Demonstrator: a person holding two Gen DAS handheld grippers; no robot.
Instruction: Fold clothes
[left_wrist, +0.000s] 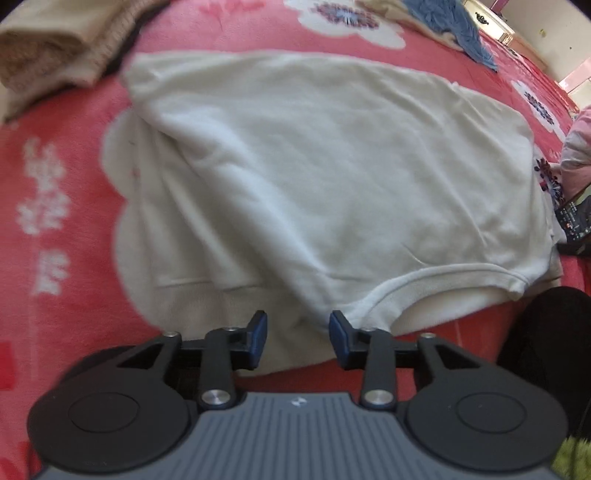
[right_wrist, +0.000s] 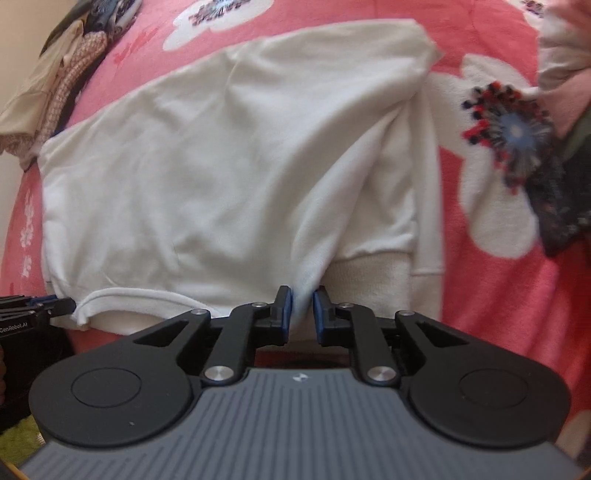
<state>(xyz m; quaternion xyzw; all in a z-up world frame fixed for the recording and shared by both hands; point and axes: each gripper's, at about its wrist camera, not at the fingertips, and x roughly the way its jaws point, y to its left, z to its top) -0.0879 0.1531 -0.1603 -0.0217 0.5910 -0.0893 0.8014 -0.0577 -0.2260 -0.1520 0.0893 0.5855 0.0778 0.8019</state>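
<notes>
A white sweatshirt (left_wrist: 325, 177) lies spread on a red blanket with white flowers (left_wrist: 66, 206). Its ribbed neckline (left_wrist: 436, 277) runs along the near edge. In the left wrist view my left gripper (left_wrist: 297, 332) stands open at the near edge, its blue pads on either side of the cloth and not pressing it. In the right wrist view the sweatshirt (right_wrist: 221, 166) wrinkles toward my right gripper (right_wrist: 303, 306), whose jaws stand narrow with a ridge of white cloth pinched between them beside the ribbed cuff (right_wrist: 369, 277). My left gripper (right_wrist: 55, 306) shows at that view's left edge by the neckline.
A heap of beige and knitted clothes (left_wrist: 55, 51) lies at the blanket's far left, a blue garment (left_wrist: 454, 26) at the far right. A dark patterned object (right_wrist: 554, 206) and pale pink cloth (right_wrist: 565, 55) lie right of the sweatshirt. A black shape (left_wrist: 546, 350) fills the near right.
</notes>
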